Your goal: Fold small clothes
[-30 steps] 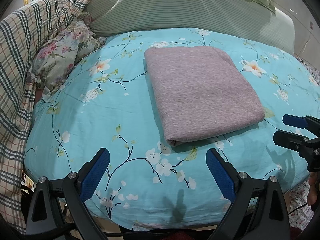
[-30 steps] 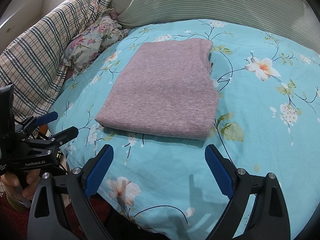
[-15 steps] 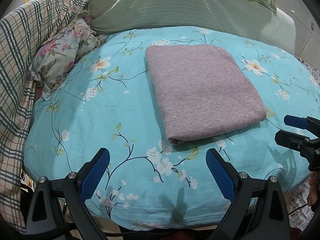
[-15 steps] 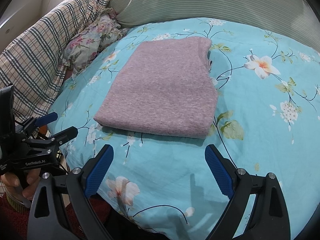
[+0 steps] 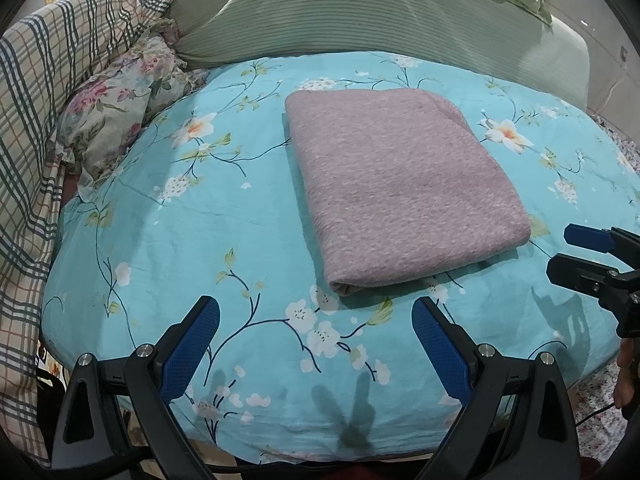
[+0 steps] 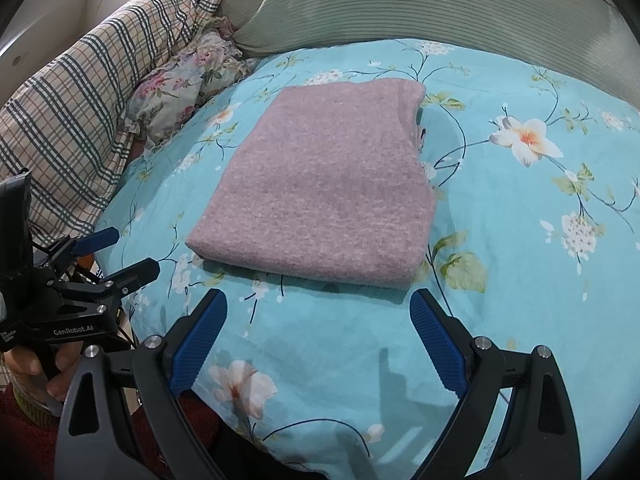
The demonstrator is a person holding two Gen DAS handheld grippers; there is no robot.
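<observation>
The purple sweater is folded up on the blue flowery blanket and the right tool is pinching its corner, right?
Not quite. The purple sweater is folded on the blue flowery blanket, but the right tool is open and holds nothing, stopping short of the sweater's near edge. The right wrist view shows it.

We see the folded pink garment lying flat on the turquoise floral bedsheet. Our left tool hangs wide open just short of it, touching nothing. The right tool enters at right, also parted.
</observation>
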